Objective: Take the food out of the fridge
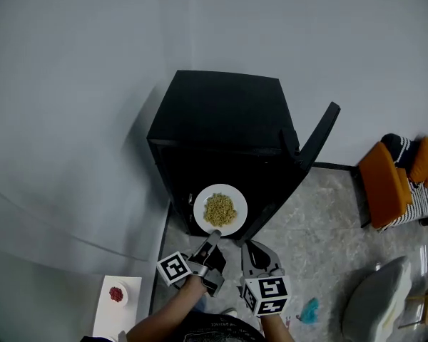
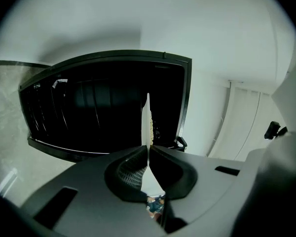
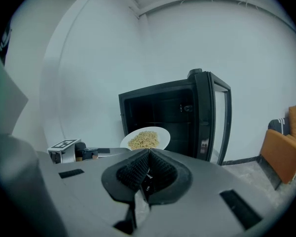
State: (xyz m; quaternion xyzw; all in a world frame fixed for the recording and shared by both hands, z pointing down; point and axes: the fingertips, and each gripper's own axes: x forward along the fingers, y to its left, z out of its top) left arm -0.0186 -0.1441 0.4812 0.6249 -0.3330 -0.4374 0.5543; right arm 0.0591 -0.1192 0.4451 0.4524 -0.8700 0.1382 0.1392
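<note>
The left gripper [image 1: 215,235] has its fingers pinching the plate [image 1: 237,220] rim at 6 o'clock, food [image 1: 220,209] on top, before the open fridge [image 1: 221,112]. The right gripper [image 1: 247,248], fingers pressed together and empty, sits at the plate's 5 o'clock.

The left gripper [image 1: 215,235] reaches forward, its jaws pressed together on the near rim of the plate [image 1: 198,212], which runs edge-on straight out from between the fingertips in the left gripper view. Its marker cube [image 1: 174,268] sits behind the fingers, above the bare left forearm [image 1: 160,318]. Just beside it, the right gripper [image 1: 250,246] points forward and slightly down, jaws closed on each other with nothing between them.
</note>
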